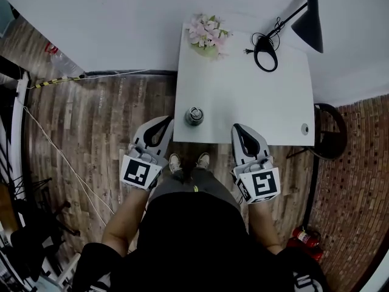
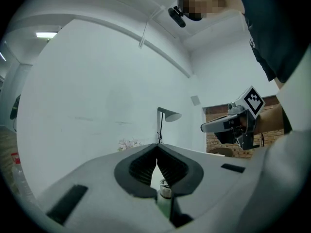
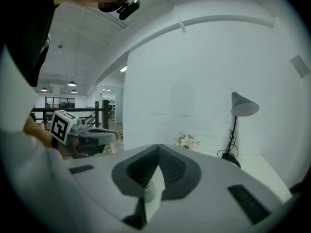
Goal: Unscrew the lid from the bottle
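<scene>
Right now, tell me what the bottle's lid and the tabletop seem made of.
The lid is likely metal: silvery, with a bright glint. The tabletop is probably painted or laminated board: flat, even matte white, no grain showing.

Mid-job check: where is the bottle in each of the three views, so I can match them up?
Head view: bottle at the near edge of the white table, left of centre.
Left gripper view: bottle low centre, partly hidden.
Right gripper view: bottle low centre, pale, partly hidden.
Shared landmark: black desk lamp, at the table's far side.
</scene>
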The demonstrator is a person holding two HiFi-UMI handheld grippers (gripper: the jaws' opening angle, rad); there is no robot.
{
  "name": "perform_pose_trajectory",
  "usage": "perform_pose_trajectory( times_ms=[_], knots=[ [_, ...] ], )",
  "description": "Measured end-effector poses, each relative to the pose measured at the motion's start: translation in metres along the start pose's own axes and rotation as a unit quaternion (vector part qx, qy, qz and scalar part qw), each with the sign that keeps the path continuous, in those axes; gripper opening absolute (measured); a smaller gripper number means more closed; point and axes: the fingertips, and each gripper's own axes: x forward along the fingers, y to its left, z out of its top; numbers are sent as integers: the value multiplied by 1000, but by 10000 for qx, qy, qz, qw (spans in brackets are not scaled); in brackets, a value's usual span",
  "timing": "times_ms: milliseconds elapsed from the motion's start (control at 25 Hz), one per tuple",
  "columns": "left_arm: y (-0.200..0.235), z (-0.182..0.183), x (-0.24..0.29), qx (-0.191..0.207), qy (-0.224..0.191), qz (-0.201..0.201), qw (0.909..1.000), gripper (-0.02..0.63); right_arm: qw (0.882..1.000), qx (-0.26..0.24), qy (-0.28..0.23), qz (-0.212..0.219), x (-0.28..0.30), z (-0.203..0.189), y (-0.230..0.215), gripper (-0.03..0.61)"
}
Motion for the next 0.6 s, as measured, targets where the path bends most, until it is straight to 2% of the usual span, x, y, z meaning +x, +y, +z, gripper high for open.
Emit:
perform_pose_trajectory(
  times_ms=[160, 280, 600],
  knots=[
    [2, 7, 10, 163, -92, 90, 9998, 23, 9997, -13, 46, 223, 10, -12, -7, 14],
    [-3, 3, 12, 216, 37, 122, 9997, 23, 9994, -20, 82, 343, 16, -18, -12, 14],
    [-3, -24, 24, 42, 274, 150, 9995, 25, 9975, -176, 213, 648, 36, -37, -16, 14]
  ],
)
